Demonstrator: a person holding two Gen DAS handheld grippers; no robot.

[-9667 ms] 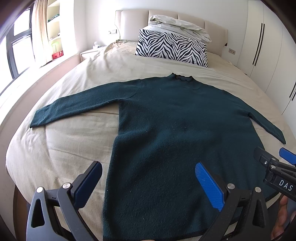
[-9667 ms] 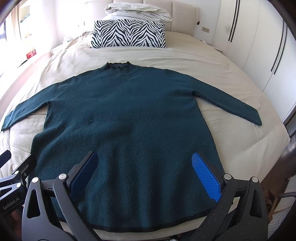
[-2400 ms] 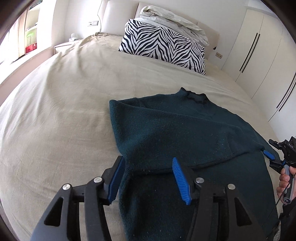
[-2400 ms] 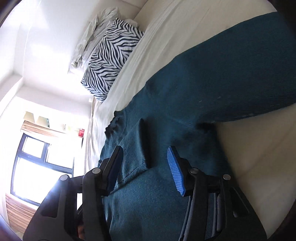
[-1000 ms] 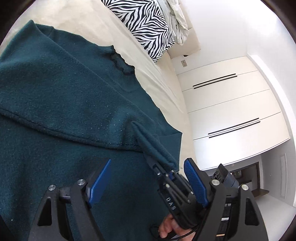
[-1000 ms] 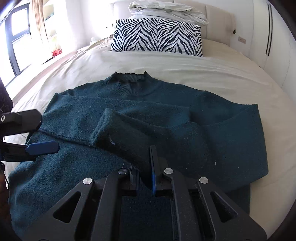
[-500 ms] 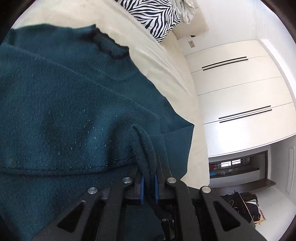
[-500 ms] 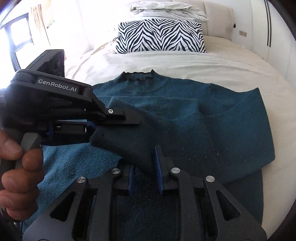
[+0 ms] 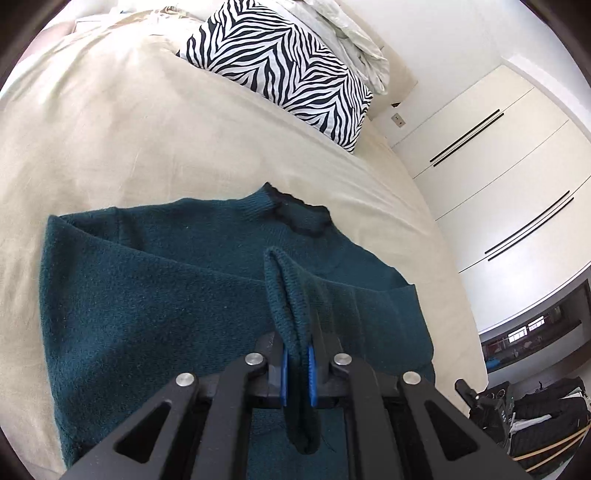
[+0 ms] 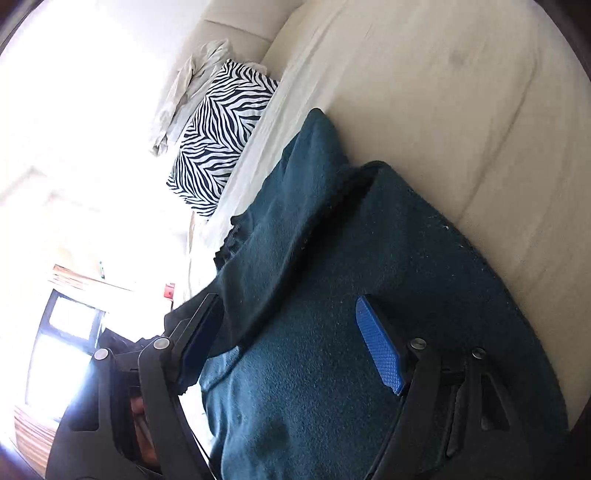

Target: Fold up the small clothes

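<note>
A dark teal sweater point(image 9: 155, 295) lies on the beige bed point(image 9: 110, 129), collar toward the pillows, with both sleeves folded in over the body. My left gripper point(image 9: 295, 365) is shut on the cuff end of the sleeve point(image 9: 288, 295) and holds it just above the sweater's chest. In the right wrist view the camera is rolled sideways. My right gripper point(image 10: 291, 343) is open and empty, its blue pads point(image 10: 380, 350) spread above the sweater point(image 10: 332, 350) near its right side.
A zebra-print pillow point(image 9: 280, 62) and crumpled white bedding point(image 9: 351, 33) lie at the head of the bed. White wardrobes point(image 9: 498, 177) stand to the right. Dark bags lie on the floor point(image 9: 535, 424) past the bed's right edge. A window point(image 10: 70, 332) is on the left.
My right gripper has let go of the sleeve, opened and rolled away to the sweater's right side. My left gripper keeps the cuff and has turned toward the pillows.
</note>
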